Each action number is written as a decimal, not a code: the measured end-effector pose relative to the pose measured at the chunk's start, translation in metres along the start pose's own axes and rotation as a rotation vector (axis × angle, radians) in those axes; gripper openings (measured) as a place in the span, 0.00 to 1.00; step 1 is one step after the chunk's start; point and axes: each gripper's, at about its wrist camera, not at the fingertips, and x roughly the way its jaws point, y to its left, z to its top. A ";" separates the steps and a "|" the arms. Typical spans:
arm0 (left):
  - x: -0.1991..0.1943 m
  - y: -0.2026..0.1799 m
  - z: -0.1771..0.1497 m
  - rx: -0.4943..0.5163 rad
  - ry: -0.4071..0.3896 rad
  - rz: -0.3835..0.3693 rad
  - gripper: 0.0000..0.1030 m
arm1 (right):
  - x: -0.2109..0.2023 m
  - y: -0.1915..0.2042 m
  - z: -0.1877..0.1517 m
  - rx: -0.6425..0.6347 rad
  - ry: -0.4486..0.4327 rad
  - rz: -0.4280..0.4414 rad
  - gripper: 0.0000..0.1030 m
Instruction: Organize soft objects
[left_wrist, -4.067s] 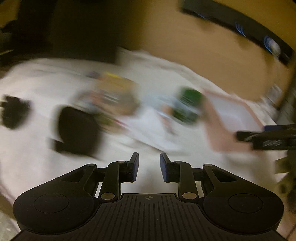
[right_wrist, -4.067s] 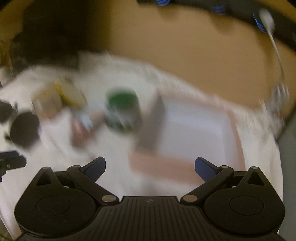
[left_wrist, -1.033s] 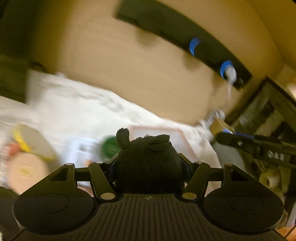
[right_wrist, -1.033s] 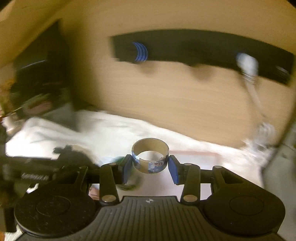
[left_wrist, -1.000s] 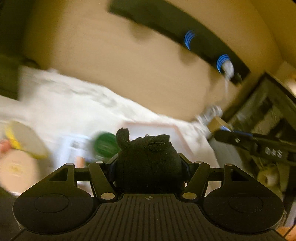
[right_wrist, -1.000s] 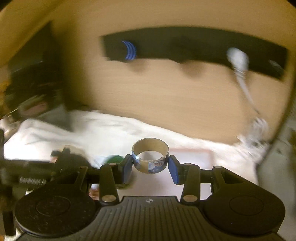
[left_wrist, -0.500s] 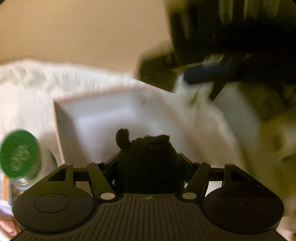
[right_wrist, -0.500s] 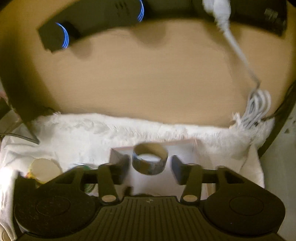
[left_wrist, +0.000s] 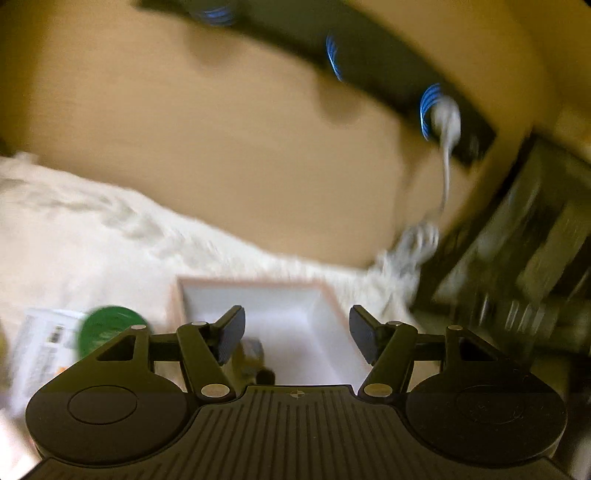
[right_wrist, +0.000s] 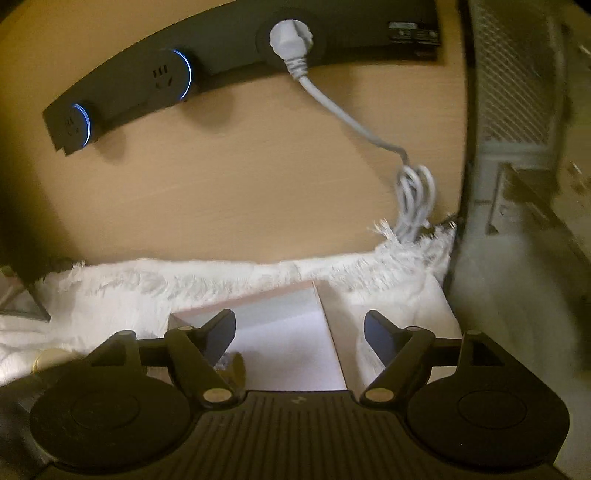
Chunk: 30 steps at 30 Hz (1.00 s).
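A white box with a pink rim (left_wrist: 295, 314) lies on the white fluffy cloth, right in front of both grippers. My left gripper (left_wrist: 297, 332) is open over the box with nothing between its fingers. A blurred tape roll (left_wrist: 251, 350) and a dark shape (left_wrist: 266, 374) lie low in the box by the left finger, mostly hidden behind the gripper body. In the right wrist view my right gripper (right_wrist: 301, 334) hangs over the same box (right_wrist: 288, 332). Its jaws are opening and hold nothing, and the tape roll (right_wrist: 232, 363) lies below the left finger.
A green-lidded jar (left_wrist: 107, 328) and a printed packet (left_wrist: 40, 343) lie left of the box. A wooden wall carries a black power strip (right_wrist: 166, 77) with a white plug and coiled cable (right_wrist: 413, 199). A dark shelf (left_wrist: 524, 258) stands at the right.
The left gripper let go of the black plush toy and opened. The right gripper released the tape roll, which dropped into the box, and spread its jaws. Both views came nearer the box.
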 end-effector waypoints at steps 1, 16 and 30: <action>-0.010 0.003 0.003 -0.020 -0.029 0.006 0.65 | -0.002 -0.001 -0.008 -0.007 0.004 0.001 0.75; -0.161 0.103 -0.049 -0.040 -0.139 0.539 0.65 | 0.002 0.102 -0.101 -0.310 0.091 0.240 0.75; -0.187 0.197 -0.088 -0.205 0.008 0.660 0.65 | 0.051 0.208 -0.171 -0.524 0.191 0.304 0.75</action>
